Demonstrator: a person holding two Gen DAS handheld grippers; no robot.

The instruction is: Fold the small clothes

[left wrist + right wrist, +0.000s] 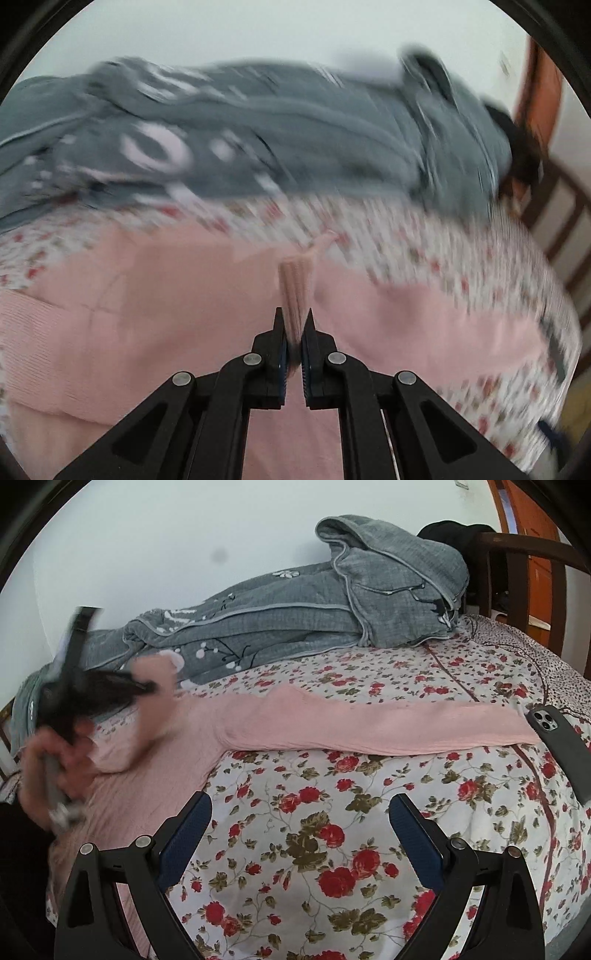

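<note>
Nearest the lens in the left wrist view, the left gripper (293,325) has its jaws clenched on a narrow pleat of the pink garment (147,314), the pinched ridge rising from between the fingertips toward 12 o'clock. The garment fills the lower half of that view, lying on the floral bedsheet (424,251); a grey quilt (277,129) is heaped beyond it from 10 to 2 o'clock. The view is motion-blurred.

In the right wrist view, the right gripper (300,808) sits at 6 o'clock with jaws released and wide apart, holding nothing, above bare sheet. The garment's body lies at 8 to 9 o'clock, and one long sleeve (369,727) stretches flat toward 3 o'clock, its cuff just beside a dark phone (561,746). The person's left hand (55,760), blurred, works its tool at 9 o'clock. A wooden chair (524,572) stands at 1 o'clock behind the quilt.

Handling, as judged: the garment appears to be a thin ribbed knit, light, limp and stretchy. It gathers readily into a pleat, so it should drape rather than hold a crease, and may cling to the sheet when dragged. Sensible holds are seams and edges: the cuff or mid-sleeve for the free tool, the shoulder or hem for the other. A pinch through one layer only would keep the fold clean. The phone by the cuff could be snagged.
</note>
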